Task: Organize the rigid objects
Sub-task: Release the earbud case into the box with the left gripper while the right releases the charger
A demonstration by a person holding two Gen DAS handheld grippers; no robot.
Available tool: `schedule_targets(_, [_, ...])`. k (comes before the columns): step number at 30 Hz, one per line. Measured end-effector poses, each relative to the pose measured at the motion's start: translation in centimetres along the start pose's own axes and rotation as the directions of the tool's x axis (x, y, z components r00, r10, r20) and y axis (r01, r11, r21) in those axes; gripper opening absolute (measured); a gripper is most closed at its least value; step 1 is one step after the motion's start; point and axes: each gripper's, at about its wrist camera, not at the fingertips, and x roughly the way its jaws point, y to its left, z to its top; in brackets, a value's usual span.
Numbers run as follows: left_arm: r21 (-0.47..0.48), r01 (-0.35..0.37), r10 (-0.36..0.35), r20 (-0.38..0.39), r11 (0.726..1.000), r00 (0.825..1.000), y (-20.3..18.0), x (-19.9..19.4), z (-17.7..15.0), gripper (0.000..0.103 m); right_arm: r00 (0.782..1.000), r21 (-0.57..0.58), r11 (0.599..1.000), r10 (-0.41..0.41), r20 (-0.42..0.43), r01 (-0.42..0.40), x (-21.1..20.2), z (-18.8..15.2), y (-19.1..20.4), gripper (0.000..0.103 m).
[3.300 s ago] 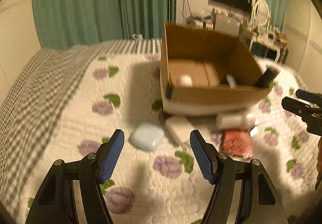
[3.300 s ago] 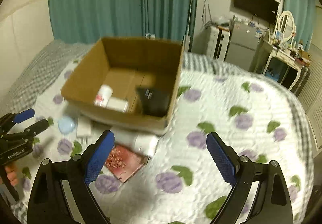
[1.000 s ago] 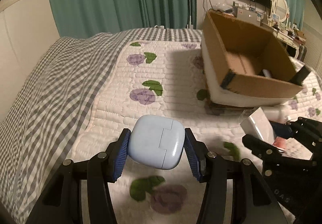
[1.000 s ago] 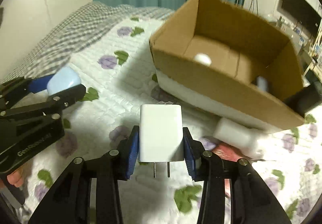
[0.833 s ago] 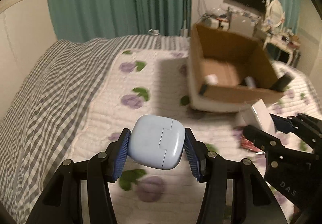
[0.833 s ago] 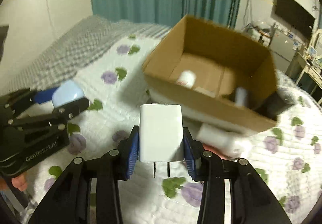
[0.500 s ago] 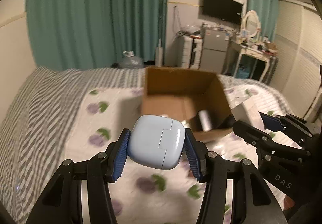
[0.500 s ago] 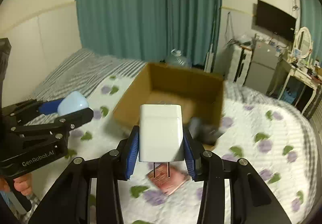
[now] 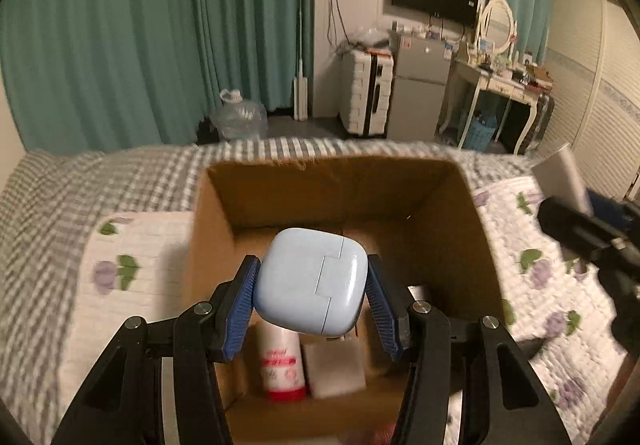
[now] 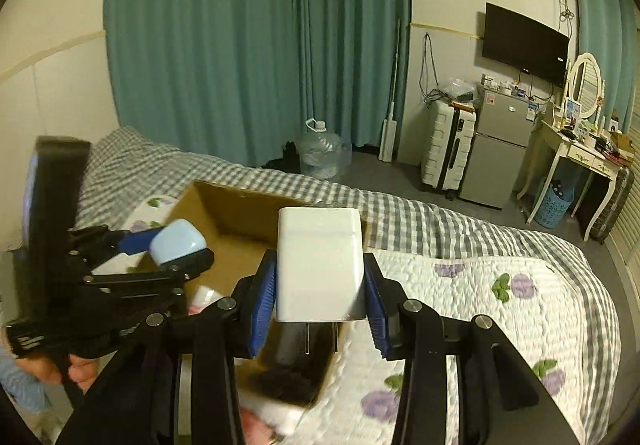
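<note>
My left gripper (image 9: 312, 299) is shut on a pale blue earbud case (image 9: 311, 281) and holds it above the open cardboard box (image 9: 476, 245). In the right wrist view the same case (image 10: 178, 243) shows at the left, over the box (image 10: 236, 213). My right gripper (image 10: 320, 303) is shut on a white plug charger (image 10: 320, 265), prongs pointing down, over the box's near right side. Inside the box lie a white bottle with a red cap (image 9: 280, 365) and a whitish flat item (image 9: 336, 369). The right gripper with the charger (image 9: 564, 177) appears at the left view's right edge.
The box sits on a bed with a floral quilt (image 10: 500, 301) over a grey checked cover (image 9: 48, 197). Beyond the bed stand teal curtains (image 10: 248, 45), a water jug (image 10: 320, 153), a white suitcase (image 10: 448, 149), a small fridge (image 10: 500, 149) and a dressing table (image 10: 580, 153). A hand (image 10: 52, 369) grips the left tool.
Both grippers rose and moved toward the box, carrying the case and the charger. The case now hangs over the box's inside. The grips are unchanged.
</note>
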Motion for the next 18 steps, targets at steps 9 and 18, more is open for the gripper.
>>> schedule_targets(9, [0.026, 0.035, -0.033, -0.059, 0.999, 0.998, -0.3, 3.5, -0.8, 0.058, 0.997, -0.016, 1.0, 0.009, -0.074, -0.01, 4.1, -1.7, 0.3, 0.04])
schedule_targets(18, [0.071, -0.035, 0.036, -0.009, 0.997, 0.999, 0.5, 0.8, -1.5, 0.068, 0.992, -0.064, 0.996, 0.051, -0.119, -0.059, 6.1, -0.5, 0.4, 0.04])
